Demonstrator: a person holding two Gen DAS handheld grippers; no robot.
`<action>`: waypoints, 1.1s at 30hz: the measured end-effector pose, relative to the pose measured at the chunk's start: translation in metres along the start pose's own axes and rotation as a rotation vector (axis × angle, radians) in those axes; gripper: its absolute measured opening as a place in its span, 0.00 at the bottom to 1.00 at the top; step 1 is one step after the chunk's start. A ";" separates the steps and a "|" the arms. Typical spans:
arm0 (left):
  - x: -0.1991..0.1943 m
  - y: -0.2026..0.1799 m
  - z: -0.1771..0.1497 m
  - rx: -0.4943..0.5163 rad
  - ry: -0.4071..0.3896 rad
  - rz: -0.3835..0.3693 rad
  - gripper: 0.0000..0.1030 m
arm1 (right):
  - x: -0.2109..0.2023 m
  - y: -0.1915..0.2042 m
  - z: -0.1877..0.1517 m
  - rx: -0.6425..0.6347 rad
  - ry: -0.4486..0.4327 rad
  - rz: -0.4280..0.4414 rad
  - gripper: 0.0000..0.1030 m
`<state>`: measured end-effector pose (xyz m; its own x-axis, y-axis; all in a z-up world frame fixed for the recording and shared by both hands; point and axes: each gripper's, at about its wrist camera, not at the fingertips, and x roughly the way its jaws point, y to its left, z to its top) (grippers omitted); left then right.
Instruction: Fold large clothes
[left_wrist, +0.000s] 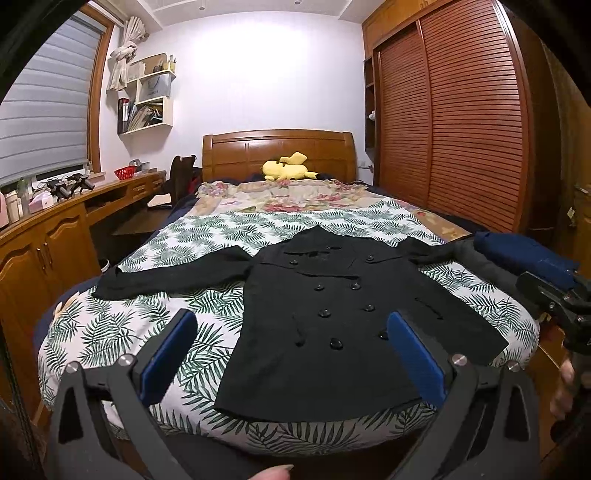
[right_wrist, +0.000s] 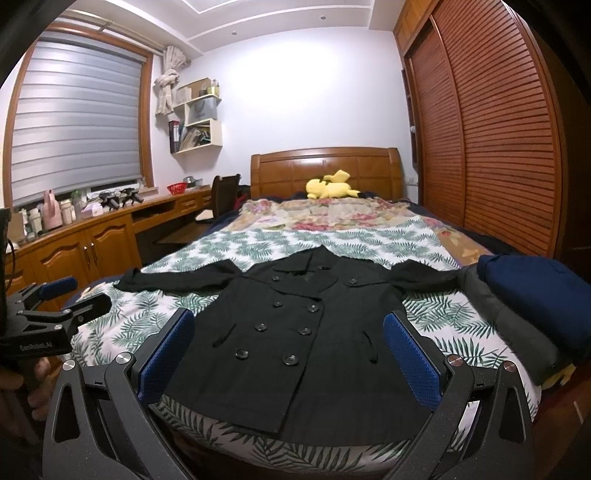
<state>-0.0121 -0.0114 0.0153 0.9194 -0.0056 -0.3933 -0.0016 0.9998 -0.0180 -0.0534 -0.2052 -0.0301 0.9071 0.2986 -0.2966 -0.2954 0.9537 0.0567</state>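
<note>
Coat (left_wrist: 332, 314) lies flat ahead; left gripper (left_wrist: 291, 354) and right gripper (right_wrist: 288, 354) spread, empty.
Pinch each sleeve cuff; fold inward.

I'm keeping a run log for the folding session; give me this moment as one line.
stage: pre-grasp | black coat flat, front up, sleeves spread on bed | left gripper open | right gripper open | nothing held

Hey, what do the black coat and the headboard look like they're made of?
Black coat: matte woven cloth, maybe wool or cotton; it lies flat with a soft, dull surface and glossy, probably plastic buttons. Headboard: varnished wood, warm orange-brown with a sheen.
</note>
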 end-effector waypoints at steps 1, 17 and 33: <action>0.000 0.000 0.000 0.000 0.000 -0.001 1.00 | 0.000 0.000 0.000 0.000 0.001 0.001 1.00; -0.001 0.000 0.000 0.003 -0.002 0.000 1.00 | -0.001 0.002 0.000 0.000 -0.003 -0.001 1.00; 0.002 0.001 0.000 0.001 0.003 -0.003 1.00 | 0.000 0.001 0.001 -0.002 -0.002 0.004 1.00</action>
<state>-0.0108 -0.0104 0.0146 0.9183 -0.0088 -0.3957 0.0018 0.9998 -0.0180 -0.0534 -0.2045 -0.0290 0.9066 0.3020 -0.2948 -0.2991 0.9526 0.0560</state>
